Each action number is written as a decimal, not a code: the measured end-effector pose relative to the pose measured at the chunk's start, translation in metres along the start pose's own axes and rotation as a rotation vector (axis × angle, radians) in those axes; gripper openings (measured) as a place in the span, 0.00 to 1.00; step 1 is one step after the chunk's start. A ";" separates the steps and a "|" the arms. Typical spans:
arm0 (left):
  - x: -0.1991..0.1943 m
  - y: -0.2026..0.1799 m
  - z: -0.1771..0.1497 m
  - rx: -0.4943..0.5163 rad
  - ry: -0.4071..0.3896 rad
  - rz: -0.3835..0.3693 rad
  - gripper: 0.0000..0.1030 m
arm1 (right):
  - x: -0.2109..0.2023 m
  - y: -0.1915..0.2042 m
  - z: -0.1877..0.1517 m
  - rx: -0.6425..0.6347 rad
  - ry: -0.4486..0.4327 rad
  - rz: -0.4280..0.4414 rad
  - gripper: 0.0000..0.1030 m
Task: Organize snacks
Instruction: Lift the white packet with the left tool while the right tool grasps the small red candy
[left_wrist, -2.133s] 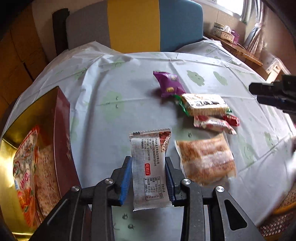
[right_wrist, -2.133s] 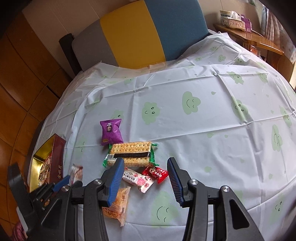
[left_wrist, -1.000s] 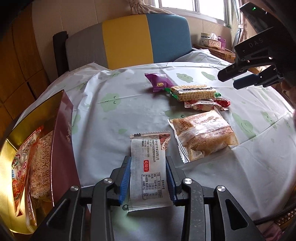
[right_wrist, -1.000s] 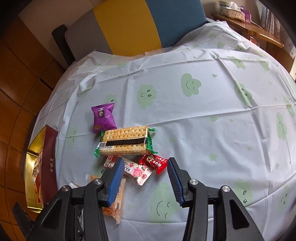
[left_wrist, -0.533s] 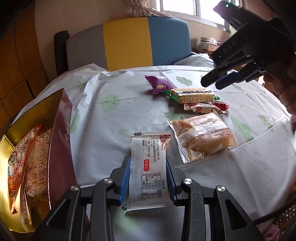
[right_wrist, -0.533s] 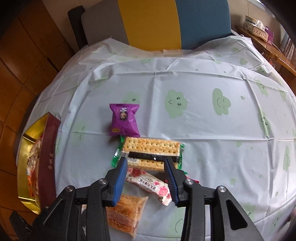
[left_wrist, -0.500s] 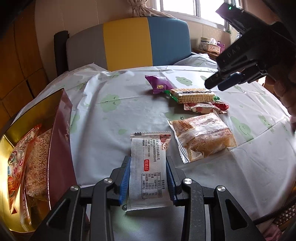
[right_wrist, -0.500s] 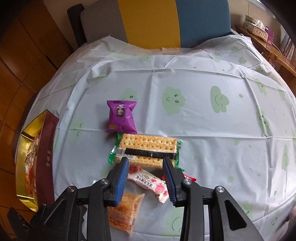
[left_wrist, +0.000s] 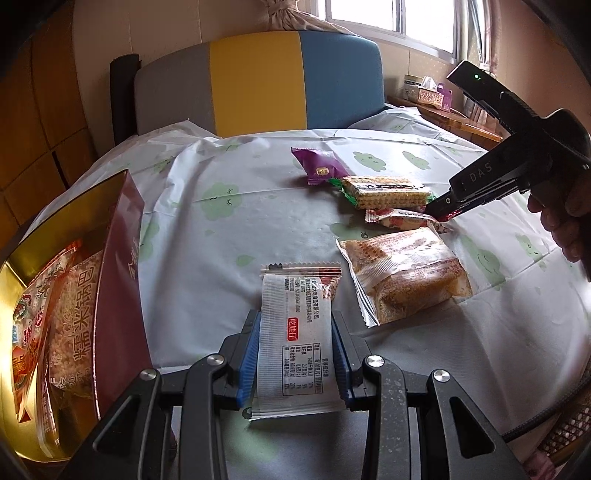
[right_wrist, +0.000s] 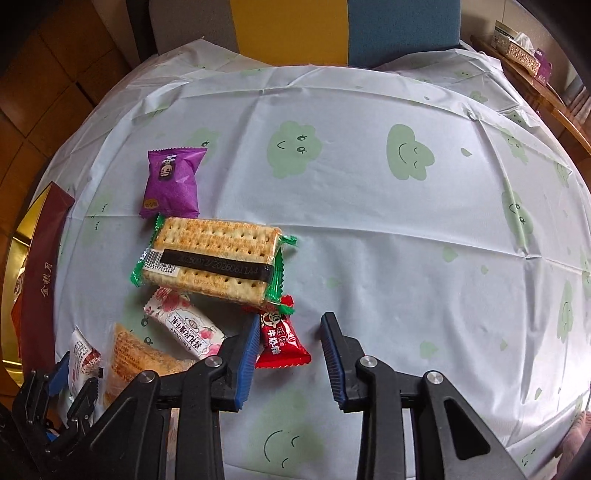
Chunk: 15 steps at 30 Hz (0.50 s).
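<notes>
We see the white snack packet (left_wrist: 293, 341) pinched upright between the blue pads of the left gripper (left_wrist: 294, 354), held just above the tablecloth (left_wrist: 229, 236) and beside the open gift box (left_wrist: 118, 280), which already holds packaged snacks at the table's left edge. The remaining snacks lie in a loose cluster further out on the cloth. The red candy packet (right_wrist: 280, 339) lies between the fingers of the right gripper (right_wrist: 288, 354); its jaws are closing around the packet, with the left pad at the packet's edge and the right pad clear of it, so we count no grip. Touching the red packet's top is the cracker pack (right_wrist: 214, 260) in its green-ended wrapper, and the purple packet (right_wrist: 171, 182) lies just beyond the crackers. A white packet with pink flowers (right_wrist: 184, 326) lies partly under the cracker pack, left of the red candy. Nearer the left gripper, the clear bag of orange-brown cake (left_wrist: 404, 275) rests flat on the cloth. A person's hand (left_wrist: 565, 218) grasps the right gripper's handle at the right edge of the left wrist view.
</notes>
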<state>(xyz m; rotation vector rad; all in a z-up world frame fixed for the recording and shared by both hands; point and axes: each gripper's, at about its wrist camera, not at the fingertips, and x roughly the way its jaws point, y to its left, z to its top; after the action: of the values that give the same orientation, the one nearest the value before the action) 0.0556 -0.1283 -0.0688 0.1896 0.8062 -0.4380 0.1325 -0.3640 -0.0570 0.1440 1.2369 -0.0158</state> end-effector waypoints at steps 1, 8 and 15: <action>0.000 0.000 0.000 -0.001 0.001 -0.001 0.35 | 0.001 0.002 -0.001 -0.012 0.008 -0.002 0.33; 0.001 0.000 0.001 0.003 0.009 0.001 0.35 | 0.000 0.024 -0.009 -0.124 0.018 -0.034 0.22; 0.003 -0.003 0.003 0.004 0.018 0.018 0.35 | 0.001 0.026 -0.008 -0.115 0.026 -0.081 0.15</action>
<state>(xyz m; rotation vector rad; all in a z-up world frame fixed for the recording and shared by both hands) 0.0580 -0.1328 -0.0687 0.2051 0.8203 -0.4215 0.1276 -0.3375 -0.0580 -0.0062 1.2663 -0.0133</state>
